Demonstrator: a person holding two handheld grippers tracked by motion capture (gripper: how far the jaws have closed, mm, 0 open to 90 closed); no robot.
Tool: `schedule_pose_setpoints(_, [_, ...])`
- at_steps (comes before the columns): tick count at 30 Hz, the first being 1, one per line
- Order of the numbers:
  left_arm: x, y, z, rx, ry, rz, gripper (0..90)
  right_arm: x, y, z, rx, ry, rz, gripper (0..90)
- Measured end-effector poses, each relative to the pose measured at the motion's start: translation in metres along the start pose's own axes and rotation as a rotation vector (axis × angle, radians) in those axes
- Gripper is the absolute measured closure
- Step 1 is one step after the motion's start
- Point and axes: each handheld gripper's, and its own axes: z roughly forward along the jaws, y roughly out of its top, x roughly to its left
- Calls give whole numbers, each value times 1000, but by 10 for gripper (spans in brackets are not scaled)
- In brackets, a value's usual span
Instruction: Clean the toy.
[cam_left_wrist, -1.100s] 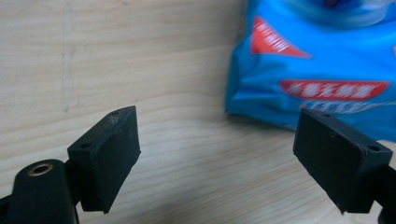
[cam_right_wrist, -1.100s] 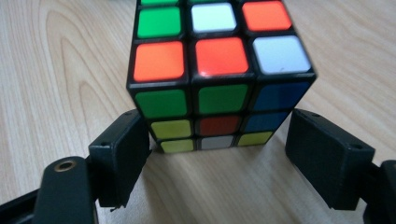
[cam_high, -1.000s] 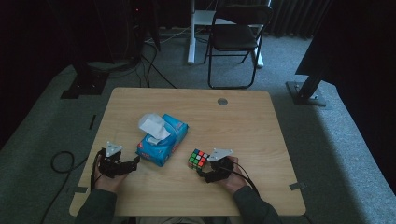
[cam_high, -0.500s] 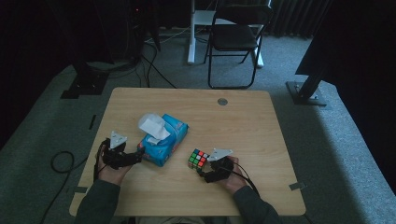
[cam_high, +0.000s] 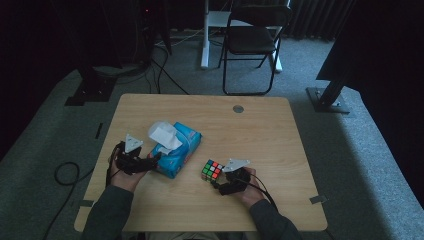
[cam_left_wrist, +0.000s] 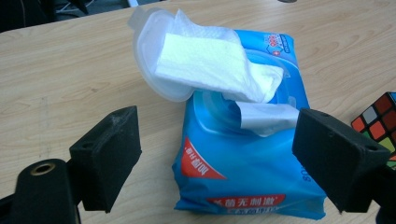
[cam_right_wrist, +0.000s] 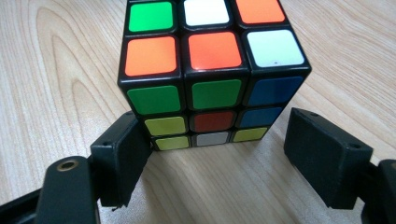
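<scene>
Wipe-pulling step about to begin at the wipes pack (cam_left_wrist: 243, 154).
Left tool (cam_high: 150, 163) hovers wide, holding nothing, just short of the pack's near end; the loose wipe (cam_left_wrist: 210, 70) sticks up beyond its jaws and probably needs a reach forward and a pinch. Right of the pack, the right tool (cam_high: 216, 183) stands wide around the cube (cam_right_wrist: 210, 70) on the counter (cam_high: 260, 130), not visibly clamping.

place: lab/studio | black curtains (cam_high: 395, 75), folding chair (cam_high: 252, 42), floor cables (cam_high: 165, 70)

One wipes pack (cam_high: 175, 150), one puzzle cube (cam_high: 212, 170), two grippers, one chair (cam_high: 252, 42).
</scene>
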Motion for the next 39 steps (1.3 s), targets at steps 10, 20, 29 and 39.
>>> schedule_pose_setpoints(10, [1,12,10,11,-14,15,251,0,0,0,1,-1,-1,223])
schedule_pose_setpoints(20, [5,30,19,10,-19,34,310,0,0,0,-2,4,10,223])
schedule_pose_setpoints(29, [18,43,28,2,17,31,297,-1,0,-1,-2,7,13,222])
schedule_pose_setpoints(39, [10,39,43,19,-30,47,286,-1,0,-1,-2,7,11,223])
